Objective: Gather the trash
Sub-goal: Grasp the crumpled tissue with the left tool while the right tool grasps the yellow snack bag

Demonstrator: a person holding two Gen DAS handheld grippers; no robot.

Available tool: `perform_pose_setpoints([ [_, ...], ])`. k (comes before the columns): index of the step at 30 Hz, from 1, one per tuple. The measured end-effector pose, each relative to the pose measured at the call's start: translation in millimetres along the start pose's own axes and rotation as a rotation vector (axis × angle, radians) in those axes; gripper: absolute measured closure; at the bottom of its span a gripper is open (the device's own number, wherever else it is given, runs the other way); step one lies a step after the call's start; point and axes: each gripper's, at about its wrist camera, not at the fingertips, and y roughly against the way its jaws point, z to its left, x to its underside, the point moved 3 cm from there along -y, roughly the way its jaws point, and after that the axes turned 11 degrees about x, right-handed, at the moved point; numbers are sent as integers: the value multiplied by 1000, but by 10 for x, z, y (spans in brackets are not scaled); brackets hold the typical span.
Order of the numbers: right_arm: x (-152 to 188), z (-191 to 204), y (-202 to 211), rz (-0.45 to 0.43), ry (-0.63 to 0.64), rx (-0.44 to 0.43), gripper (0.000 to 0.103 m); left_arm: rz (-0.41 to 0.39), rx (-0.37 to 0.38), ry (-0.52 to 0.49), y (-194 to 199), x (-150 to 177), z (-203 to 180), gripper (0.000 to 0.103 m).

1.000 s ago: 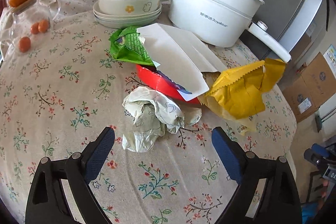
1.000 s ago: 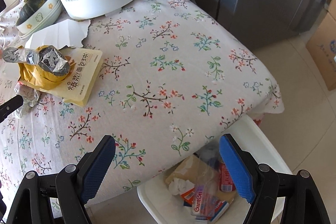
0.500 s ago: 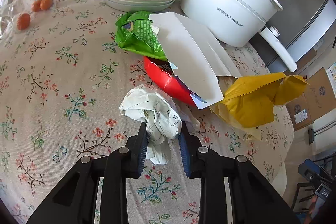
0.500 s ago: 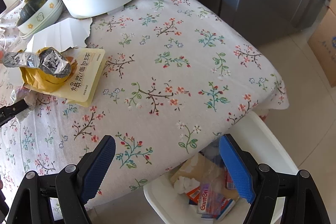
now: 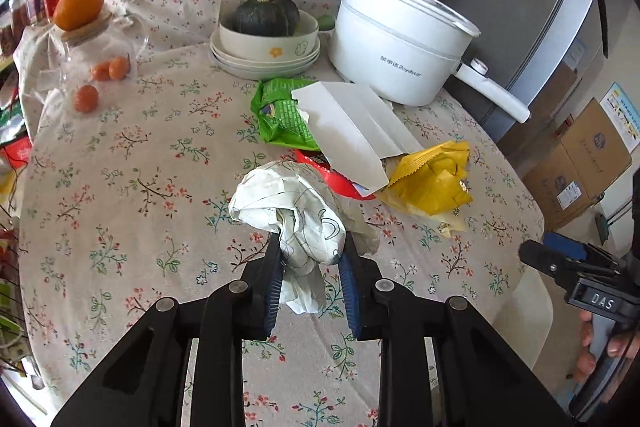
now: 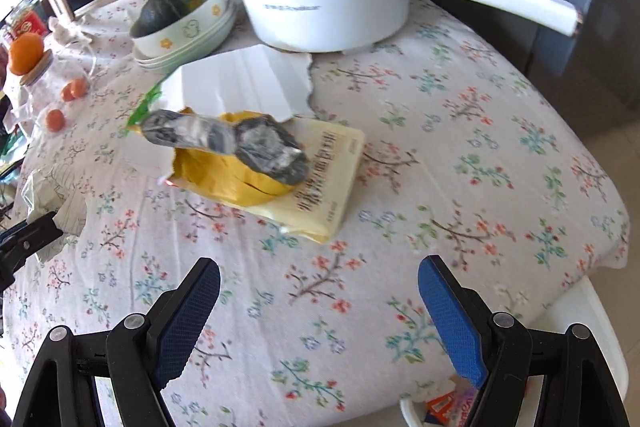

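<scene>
Jaws of the left gripper (image 5: 310,263), spread a second ago, are now pinching the crumpled paper wrapper (image 5: 294,215), lifting it just off the bench (image 5: 132,163). The right gripper (image 6: 318,301) hovers with jaws spread above the white bin (image 6: 596,323), so dropping comes next.

The right gripper (image 6: 318,293) is held wide open above the flowered tablecloth (image 6: 460,163). A yellow wrapper (image 6: 240,179) is seen ahead, lying on a pale packet (image 6: 332,183). A white bin (image 6: 600,347) is partly shown below the table edge.
</scene>
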Motion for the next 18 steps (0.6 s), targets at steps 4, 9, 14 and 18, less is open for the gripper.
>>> perform_pose_setpoints([
  [4, -233, 300, -124, -54, 41, 9, 18, -14, 22, -18, 204, 15, 10, 75],
  [9, -385, 534, -256, -106, 53, 32, 25, -12, 118, 96, 340, 81, 155, 75],
  [14, -460, 733, -289, -161, 90, -9, 41, -20, 126, 85, 414, 101, 158, 75],
  [18, -474, 802, -315, -187, 140, 24, 76, -30, 144, 125, 473, 105, 236, 75],
])
